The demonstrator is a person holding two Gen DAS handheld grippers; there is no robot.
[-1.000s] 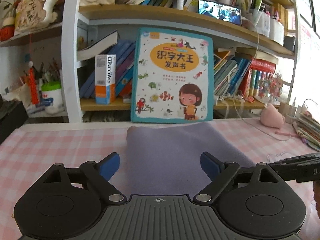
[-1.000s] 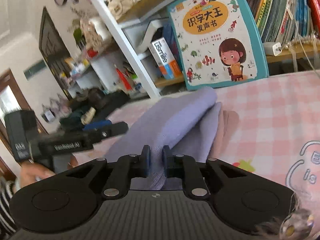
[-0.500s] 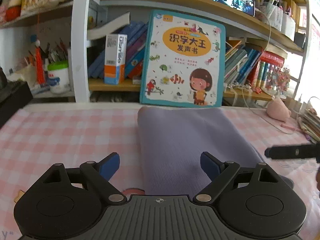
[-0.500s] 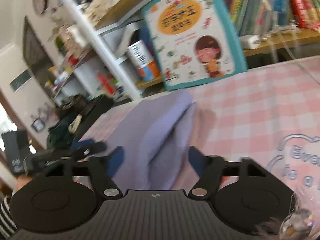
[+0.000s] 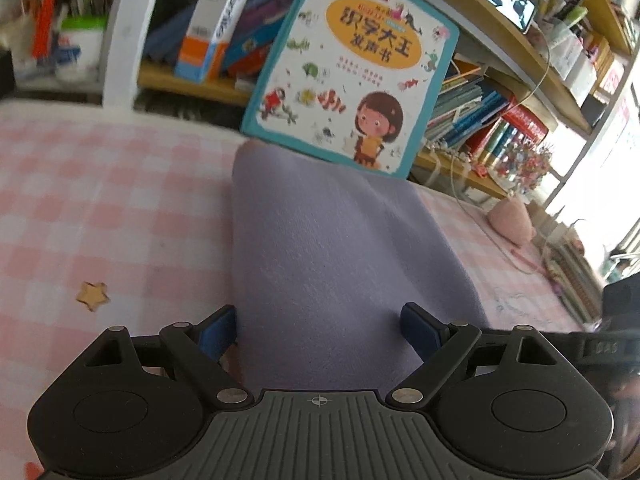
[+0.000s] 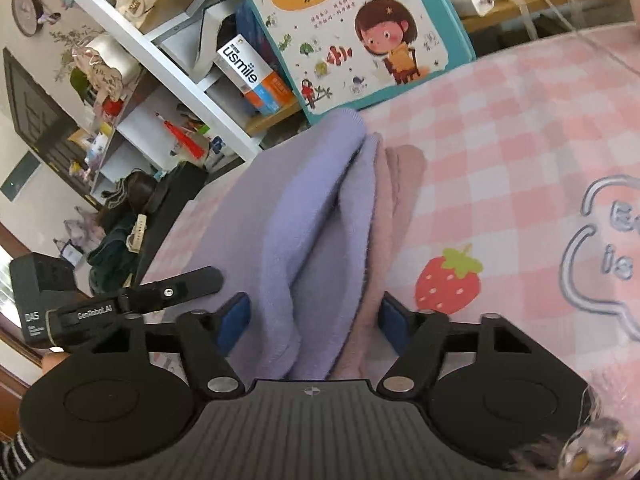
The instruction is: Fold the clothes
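Left wrist view: left gripper (image 5: 318,330) low over folded lilac garment (image 5: 332,248), jaws spread wide, released, cloth lying between blue pads without being pinched. Garment flat on pink-checked worktop (image 5: 100,208), far end just below picture book (image 5: 352,68) leaning on shelf.

Right wrist view: right gripper (image 6: 314,320) at garment's open edge, jaws closing, not yet pressing; stacked lilac layers and pink layer (image 6: 400,184) sit between pads. Strawberry print (image 6: 448,284) on worktop just beside. Left gripper visible at left, over cloth.
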